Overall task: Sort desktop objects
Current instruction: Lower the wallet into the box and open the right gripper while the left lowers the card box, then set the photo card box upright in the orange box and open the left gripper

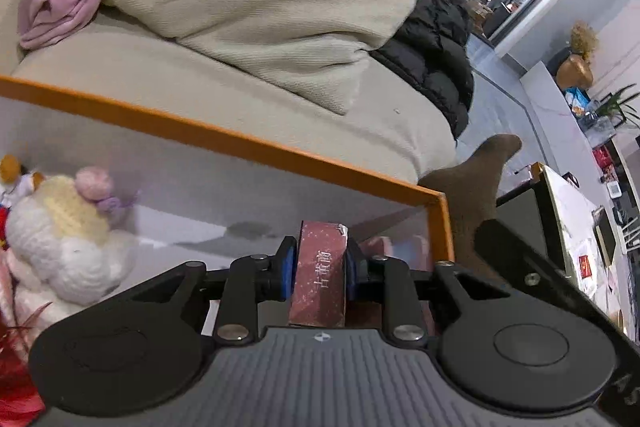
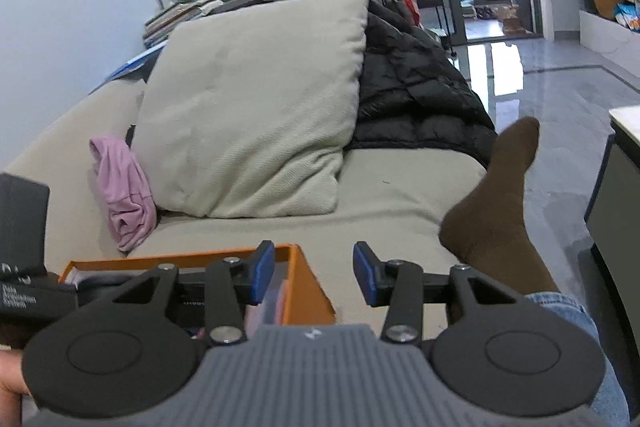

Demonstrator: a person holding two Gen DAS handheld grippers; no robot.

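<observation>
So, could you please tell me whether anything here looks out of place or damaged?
The small dark-red cardboard box clamped in the left gripper has a scuffed, torn top corner. Beside the orange-rimmed box, a brown-socked foot rests on the beige sofa. Nothing is spilled.

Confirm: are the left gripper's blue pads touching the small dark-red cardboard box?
Touching. The left wrist view shows the left gripper with both blue pads pressed against the dark-red box.

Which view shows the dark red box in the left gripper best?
The left wrist view: the dark red box fills the middle, clamped between the left gripper's blue pads, its white lettering visible, inside the orange-rimmed box. The right wrist view does not show it.
</observation>
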